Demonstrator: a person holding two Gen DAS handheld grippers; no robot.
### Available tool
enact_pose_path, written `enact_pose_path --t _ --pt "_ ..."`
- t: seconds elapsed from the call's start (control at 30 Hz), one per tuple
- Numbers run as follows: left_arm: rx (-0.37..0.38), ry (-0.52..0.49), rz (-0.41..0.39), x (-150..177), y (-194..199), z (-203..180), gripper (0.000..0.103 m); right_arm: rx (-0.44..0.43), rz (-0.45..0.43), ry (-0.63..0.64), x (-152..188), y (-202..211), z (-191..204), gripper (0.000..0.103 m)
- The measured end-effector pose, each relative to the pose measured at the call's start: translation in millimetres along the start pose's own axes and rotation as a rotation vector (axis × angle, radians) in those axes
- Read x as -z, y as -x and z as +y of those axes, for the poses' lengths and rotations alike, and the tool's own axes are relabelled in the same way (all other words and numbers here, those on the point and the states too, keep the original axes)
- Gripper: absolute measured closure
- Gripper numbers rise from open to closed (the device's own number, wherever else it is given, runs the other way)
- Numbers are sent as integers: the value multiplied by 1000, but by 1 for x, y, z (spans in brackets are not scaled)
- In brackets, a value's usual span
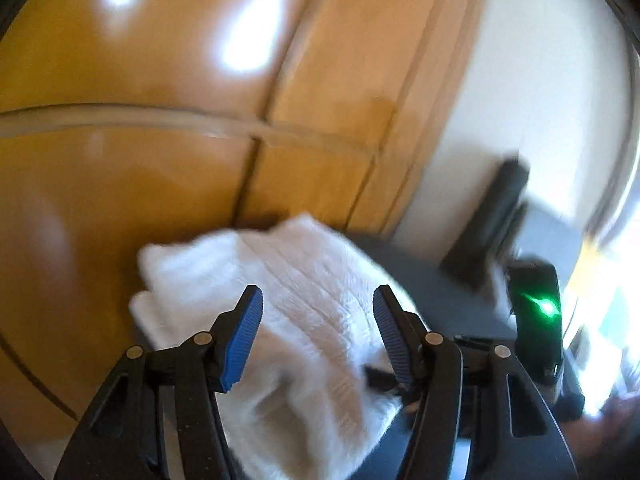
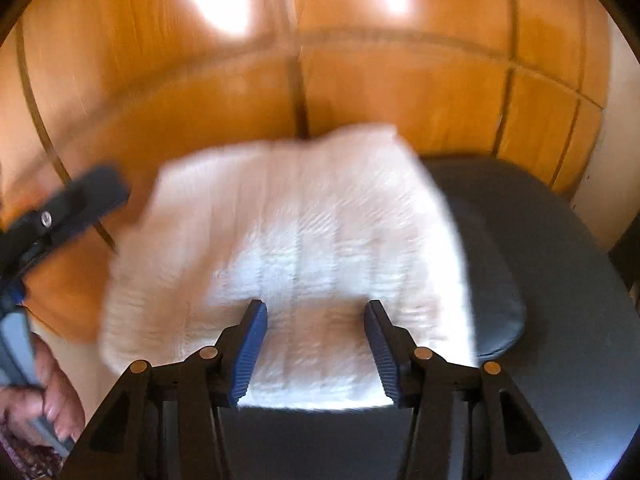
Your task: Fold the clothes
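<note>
Facing a wooden cabinet (image 2: 400,92) beyond both tools, we see a grey desk (image 2: 560,280) carrying a folded white towel (image 2: 304,240) ahead of and beneath the spread, empty right tool (image 2: 316,334). Our left tool (image 1: 318,322) hovers over it, likewise spread.

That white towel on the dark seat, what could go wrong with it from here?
The folded white towel overhangs the left edge of the dark seat, so a nudge could tip it off. Both the left gripper and right gripper are open above it; a careless grab might catch only the top layer and undo the fold.
</note>
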State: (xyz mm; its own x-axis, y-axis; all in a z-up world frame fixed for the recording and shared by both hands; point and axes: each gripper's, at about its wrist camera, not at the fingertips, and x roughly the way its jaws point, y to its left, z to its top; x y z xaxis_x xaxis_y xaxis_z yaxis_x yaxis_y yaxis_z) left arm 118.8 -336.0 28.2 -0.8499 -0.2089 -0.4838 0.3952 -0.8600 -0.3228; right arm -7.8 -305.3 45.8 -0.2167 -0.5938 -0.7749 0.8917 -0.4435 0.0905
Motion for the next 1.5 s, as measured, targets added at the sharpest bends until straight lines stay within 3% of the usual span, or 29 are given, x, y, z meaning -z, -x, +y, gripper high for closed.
enact_pose_path --t 0.07,0.17,0.23,0.37,0.57,0.67,0.77,0.87,0.9,0.97,1.07,1.17,1.33,1.5 --pt "-46 9 75 7 -23 14 42 0 5 -33 9 -3 -2 49" --pt "-46 -1 48 18 -22 29 47 -35 -38 -163 20 19 -21 51" --pt "-64 -69 36 21 -25 24 47 -62 -80 -252 37 45 -34 51" --pt "-94 -208 -3 32 -29 24 47 -96 -129 -407 86 89 -60 50" --pt "-94 -275 1 38 -23 26 47 -123 -147 -603 173 163 -74 50" --pt "-92 -237 48 31 -10 22 47 -130 -158 -704 231 198 -76 50" --pt "-108 -120 65 15 13 13 47 -130 -199 -792 261 221 -79 50" --pt "2 -24 -30 13 58 -13 44 -100 -245 -843 288 251 -83 47" --pt "53 -15 -38 15 68 -28 35 -82 -259 -855 298 264 -85 47" --pt "152 -16 -38 23 85 -61 24 -52 -282 -874 316 282 -87 47" --pt "284 -49 12 48 96 -120 23 -3 -327 -914 348 312 -88 47" --pt "414 -110 153 89 94 -188 23 51 -369 -950 385 344 -84 47" --pt "612 -219 454 170 87 -300 23 199 -438 -1062 473 403 -74 47" --pt "693 -318 580 217 105 -377 23 305 -486 -1248 558 439 -71 47"
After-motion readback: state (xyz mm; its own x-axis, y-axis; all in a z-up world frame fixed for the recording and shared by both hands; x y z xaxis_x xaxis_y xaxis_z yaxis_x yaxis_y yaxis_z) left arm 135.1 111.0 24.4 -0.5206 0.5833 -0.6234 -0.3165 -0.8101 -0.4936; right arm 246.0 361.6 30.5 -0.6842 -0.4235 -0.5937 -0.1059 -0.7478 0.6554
